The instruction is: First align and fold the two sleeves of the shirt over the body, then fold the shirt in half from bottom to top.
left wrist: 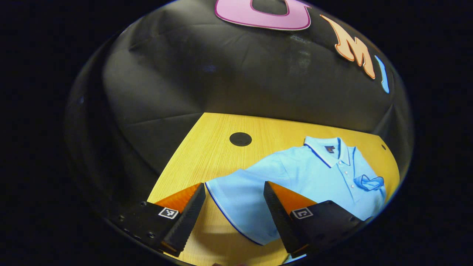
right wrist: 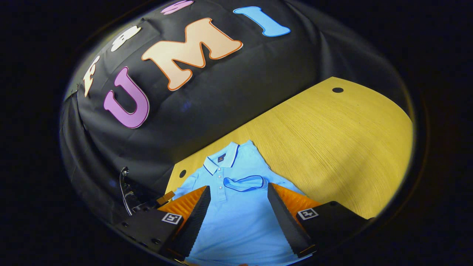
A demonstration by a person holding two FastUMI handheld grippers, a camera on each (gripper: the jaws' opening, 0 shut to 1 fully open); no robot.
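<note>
A light blue polo shirt point(left wrist: 314, 173) lies face up on the yellow wooden table point(left wrist: 218, 147), collar toward the booth wall. One sleeve point(left wrist: 236, 199) spreads flat onto the wood; my left gripper point(left wrist: 234, 194) stands open above its dark-piped hem, one finger over bare wood and the other over the sleeve. The other sleeve point(left wrist: 369, 182) lies folded over the chest. In the right gripper view that folded sleeve point(right wrist: 244, 183) rests just beyond my right gripper point(right wrist: 239, 195), which is open over the shirt body point(right wrist: 236, 225) with nothing between its fingers.
A round black cable port point(left wrist: 240, 139) sits in the table beyond the spread sleeve. Another port point(right wrist: 337, 89) lies at the far corner, past a wide stretch of bare table point(right wrist: 332, 147). The black cloth wall runs along the table's back edge. A black cable point(right wrist: 123, 188) hangs at the left.
</note>
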